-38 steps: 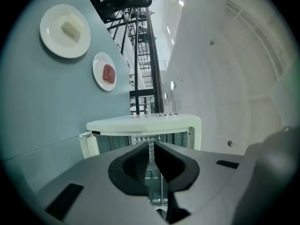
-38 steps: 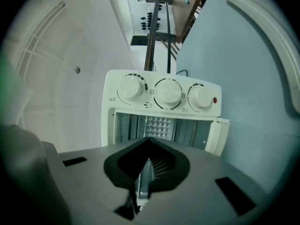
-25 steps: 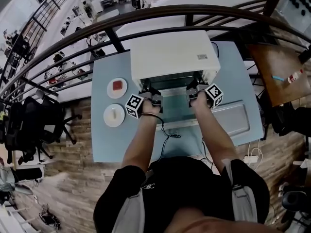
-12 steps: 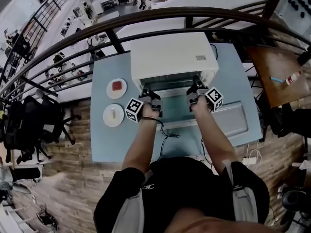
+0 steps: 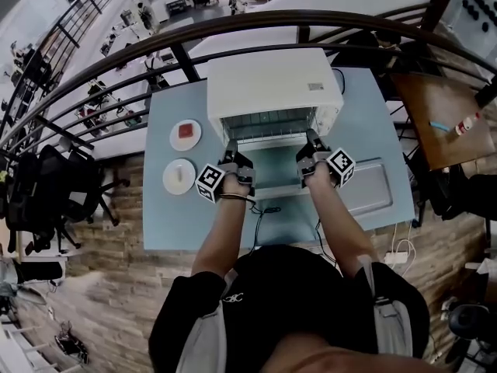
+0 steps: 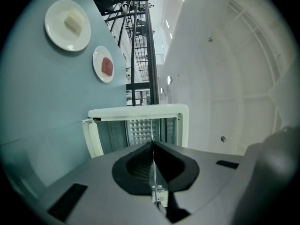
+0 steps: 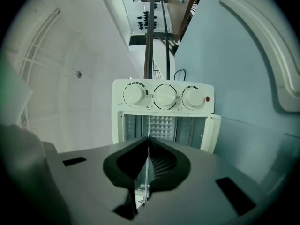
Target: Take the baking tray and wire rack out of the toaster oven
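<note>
- a pale blue counter (image 5: 167,216), with a dark curved railing (image 5: 116,68) along its far side;
- a white plate with a red piece (image 5: 185,134) on the counter's left part;
- a second plate with a pale block (image 5: 179,176) near the first, not touching it;
- a black cable (image 5: 262,214) lying on the counter's near part;
- a black office chair (image 5: 46,200) on the wood floor at left;
- a brown wooden table (image 5: 446,130) at right

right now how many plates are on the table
2, both left of the toaster oven: one plate with a red piece nearer the railing, one with a pale piece nearer the person. None looks hidden.
</note>
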### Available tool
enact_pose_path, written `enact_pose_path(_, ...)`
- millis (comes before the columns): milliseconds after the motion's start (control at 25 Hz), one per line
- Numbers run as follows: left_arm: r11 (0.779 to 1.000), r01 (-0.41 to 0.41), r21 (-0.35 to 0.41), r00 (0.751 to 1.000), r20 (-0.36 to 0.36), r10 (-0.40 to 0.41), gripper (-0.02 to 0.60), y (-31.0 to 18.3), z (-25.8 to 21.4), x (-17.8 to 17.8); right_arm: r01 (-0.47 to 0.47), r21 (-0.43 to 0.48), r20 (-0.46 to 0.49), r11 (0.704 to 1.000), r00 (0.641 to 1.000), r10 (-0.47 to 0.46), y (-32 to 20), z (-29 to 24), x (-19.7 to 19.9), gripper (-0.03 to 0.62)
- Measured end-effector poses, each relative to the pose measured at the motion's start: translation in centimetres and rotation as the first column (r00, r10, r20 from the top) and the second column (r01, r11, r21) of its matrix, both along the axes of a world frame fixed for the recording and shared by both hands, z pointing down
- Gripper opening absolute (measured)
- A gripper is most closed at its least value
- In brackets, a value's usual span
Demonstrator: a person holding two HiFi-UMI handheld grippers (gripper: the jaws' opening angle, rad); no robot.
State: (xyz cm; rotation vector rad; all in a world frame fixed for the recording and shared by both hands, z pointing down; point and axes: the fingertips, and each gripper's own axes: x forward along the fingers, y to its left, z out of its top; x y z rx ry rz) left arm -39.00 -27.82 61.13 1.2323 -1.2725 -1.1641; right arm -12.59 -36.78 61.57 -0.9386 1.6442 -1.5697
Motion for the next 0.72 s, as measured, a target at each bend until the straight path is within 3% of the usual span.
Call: enact_pose_path(720, 1.0, 0.02, 0.016, 0.999, 0.043, -0.021, 0.023, 10.1, -1.0, 5.0, 0.107, 0.017, 0.022, 0.994, 0.994, -0.108, 9.8, -0.4, 4.5, 0.018)
